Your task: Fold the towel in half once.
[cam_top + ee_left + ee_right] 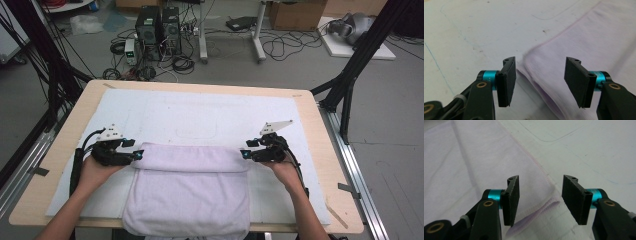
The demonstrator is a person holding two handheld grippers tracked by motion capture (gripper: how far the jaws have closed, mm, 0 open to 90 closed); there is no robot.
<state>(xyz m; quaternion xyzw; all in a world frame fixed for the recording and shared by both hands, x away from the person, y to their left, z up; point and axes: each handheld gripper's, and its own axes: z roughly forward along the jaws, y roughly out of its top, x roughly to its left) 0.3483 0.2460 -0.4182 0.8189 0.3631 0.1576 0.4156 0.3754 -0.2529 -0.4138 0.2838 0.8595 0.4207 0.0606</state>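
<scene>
Pale lilac towel, folded over, soft rounded far edge.

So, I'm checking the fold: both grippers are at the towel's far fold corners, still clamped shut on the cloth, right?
Not quite. The left gripper and right gripper are at the fold corners of the lilac towel, but their fingers stand open, off the cloth. Both gripper views show the gap.

White mat on wooden table, computer towers, cables, cardboard box on floor
</scene>
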